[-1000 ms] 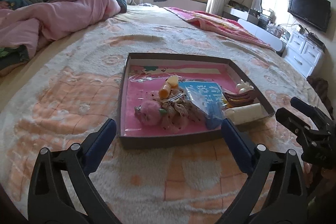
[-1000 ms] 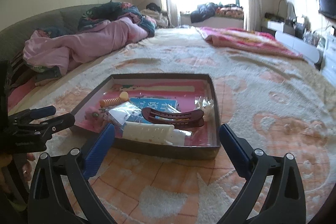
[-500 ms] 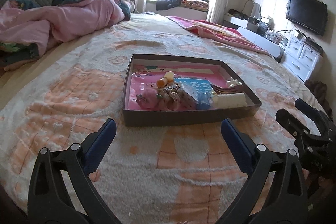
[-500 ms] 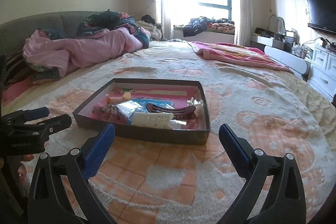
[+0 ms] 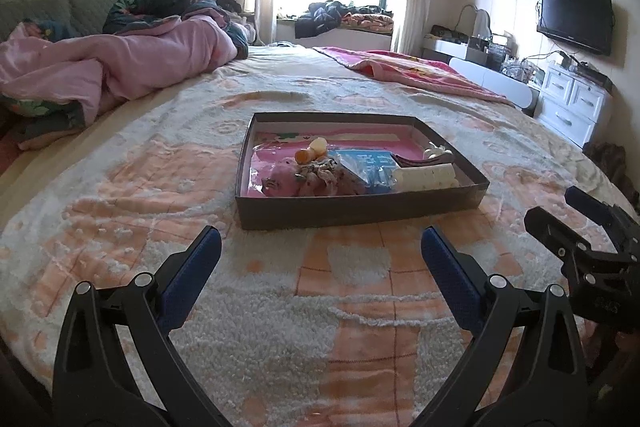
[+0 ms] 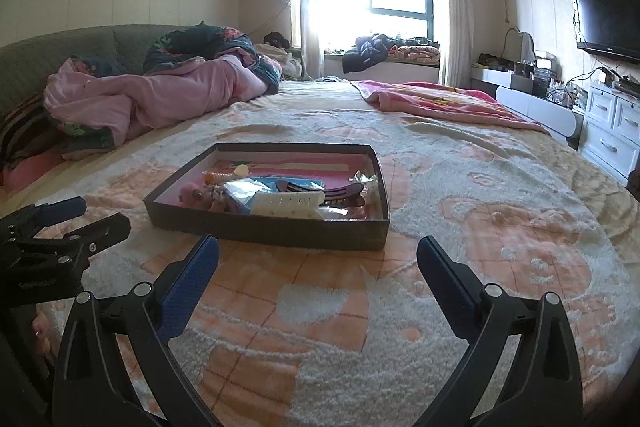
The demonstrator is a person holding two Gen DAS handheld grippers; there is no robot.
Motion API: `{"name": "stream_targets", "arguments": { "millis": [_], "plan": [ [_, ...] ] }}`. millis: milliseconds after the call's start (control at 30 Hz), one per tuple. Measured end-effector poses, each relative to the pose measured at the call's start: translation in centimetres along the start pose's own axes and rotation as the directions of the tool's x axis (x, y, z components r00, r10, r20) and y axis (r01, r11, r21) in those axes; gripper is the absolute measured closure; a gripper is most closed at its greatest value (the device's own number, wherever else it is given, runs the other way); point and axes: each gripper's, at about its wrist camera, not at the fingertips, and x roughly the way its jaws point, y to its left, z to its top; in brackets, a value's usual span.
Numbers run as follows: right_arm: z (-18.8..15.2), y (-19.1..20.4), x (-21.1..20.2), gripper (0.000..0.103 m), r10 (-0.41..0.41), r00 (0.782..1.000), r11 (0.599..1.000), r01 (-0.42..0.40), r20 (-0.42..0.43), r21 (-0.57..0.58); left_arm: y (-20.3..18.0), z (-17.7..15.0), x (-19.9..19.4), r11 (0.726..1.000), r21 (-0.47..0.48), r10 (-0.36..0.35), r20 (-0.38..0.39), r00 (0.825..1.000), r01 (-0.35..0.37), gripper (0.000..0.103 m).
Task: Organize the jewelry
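Both hand-held grippers, left (image 5: 320,259) and right (image 6: 318,259), gaped empty; the cluttered tray (image 5: 360,213), mid-frame, risked snagging tangled pieces together.

1. The left gripper (image 5: 320,247) has drawn back and tipped up: a second ago the shallow box (image 5: 360,211) filled the middle of its view, with the gripper's tips against the box's near wall. Now the box sits smaller, in the centre, with a strip of blanket (image 5: 280,307) between.
2. The right gripper (image 6: 318,255) has pulled back the same way; the box (image 6: 272,227) has slid from low centre to left of centre, and more wall and window show above.
3. From the left view, the right gripper (image 5: 560,211) now shows lower at the right edge.
4. In both views, the things inside the box are now partly hidden behind its near wall.
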Motion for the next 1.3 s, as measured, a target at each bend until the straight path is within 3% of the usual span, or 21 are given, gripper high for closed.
{"name": "stream_targets", "arguments": {
  "millis": [800, 1300],
  "plan": [
    [-1.2, -1.2, -3.8, 0.006, -0.005, 0.986, 0.997, -0.007, 0.165, 0.074, 0.6, -1.0, -2.7, 1.000, 0.005, -0.008, 0.118, 0.993, 0.008, 0.011],
    [-1.7, -0.4, -2.1, 0.006, 0.011, 0.988, 1.000, -0.015, 0.155, 0.026, 1.2, -1.5, -1.7, 1.000, -0.014, 0.002, 0.104, 0.995, 0.000, 0.011]
  ]
}}
